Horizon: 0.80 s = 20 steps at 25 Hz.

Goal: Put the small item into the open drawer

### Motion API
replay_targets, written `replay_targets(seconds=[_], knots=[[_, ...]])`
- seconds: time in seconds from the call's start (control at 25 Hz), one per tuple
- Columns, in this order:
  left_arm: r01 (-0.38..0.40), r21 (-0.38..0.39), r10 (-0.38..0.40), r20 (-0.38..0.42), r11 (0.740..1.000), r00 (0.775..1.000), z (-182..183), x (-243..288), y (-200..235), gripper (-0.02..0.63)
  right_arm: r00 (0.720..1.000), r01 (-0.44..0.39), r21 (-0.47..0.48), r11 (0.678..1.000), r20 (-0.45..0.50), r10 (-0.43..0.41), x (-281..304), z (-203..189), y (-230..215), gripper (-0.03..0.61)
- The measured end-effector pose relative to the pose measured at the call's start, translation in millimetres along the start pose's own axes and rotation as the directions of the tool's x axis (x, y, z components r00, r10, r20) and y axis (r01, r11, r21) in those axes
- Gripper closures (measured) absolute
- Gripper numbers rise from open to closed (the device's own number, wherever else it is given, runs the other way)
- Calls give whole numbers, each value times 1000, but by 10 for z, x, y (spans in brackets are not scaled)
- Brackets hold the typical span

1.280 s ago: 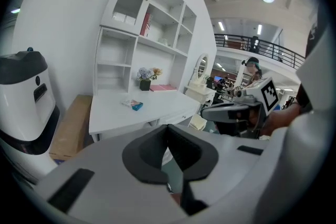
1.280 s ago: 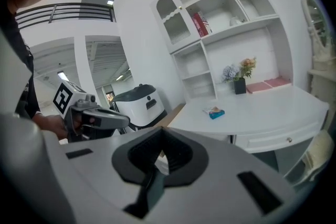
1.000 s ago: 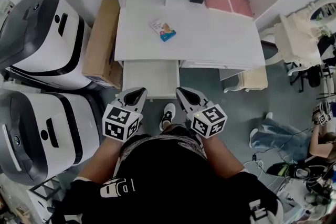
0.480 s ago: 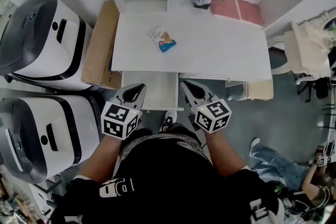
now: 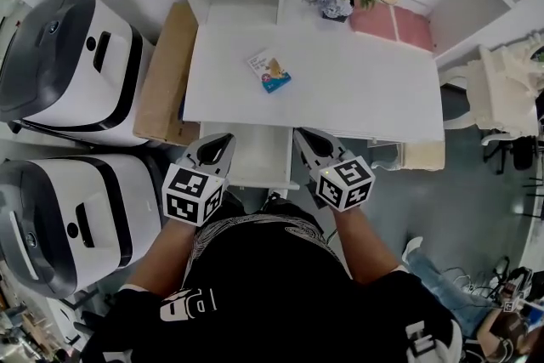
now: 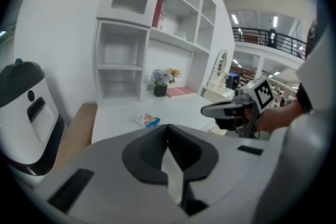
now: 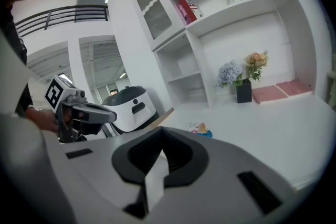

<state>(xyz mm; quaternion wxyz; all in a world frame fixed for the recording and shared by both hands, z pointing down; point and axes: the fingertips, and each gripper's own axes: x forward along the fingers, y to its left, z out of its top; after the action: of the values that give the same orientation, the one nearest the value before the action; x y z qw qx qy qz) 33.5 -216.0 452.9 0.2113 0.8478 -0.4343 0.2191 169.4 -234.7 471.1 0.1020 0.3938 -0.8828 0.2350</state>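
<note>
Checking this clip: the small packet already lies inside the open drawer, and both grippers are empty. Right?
No. The small packet lies on the desk top, not in the open drawer; the head view shows it. The left gripper and right gripper are empty.

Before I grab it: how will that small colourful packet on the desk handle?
The packet lies flat and thin on the smooth white desk, so a nudge probably slides it; no rolling or tipping. Looks light, possibly bendy. Its low edge may be hard to catch.
</note>
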Motion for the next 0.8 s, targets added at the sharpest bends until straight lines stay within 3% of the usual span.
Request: replay_targets(seconds=[0.36,0.8], knots=[[68,33,-67,-30,997,997,-19,51,484,600,993,112,-45,993,-37,-113,389,21,89,571],[87,57,-82,-95,995,992,-344,103,1105,600,944,236,-195,952,-188,-273,1081,-311,-120,545]])
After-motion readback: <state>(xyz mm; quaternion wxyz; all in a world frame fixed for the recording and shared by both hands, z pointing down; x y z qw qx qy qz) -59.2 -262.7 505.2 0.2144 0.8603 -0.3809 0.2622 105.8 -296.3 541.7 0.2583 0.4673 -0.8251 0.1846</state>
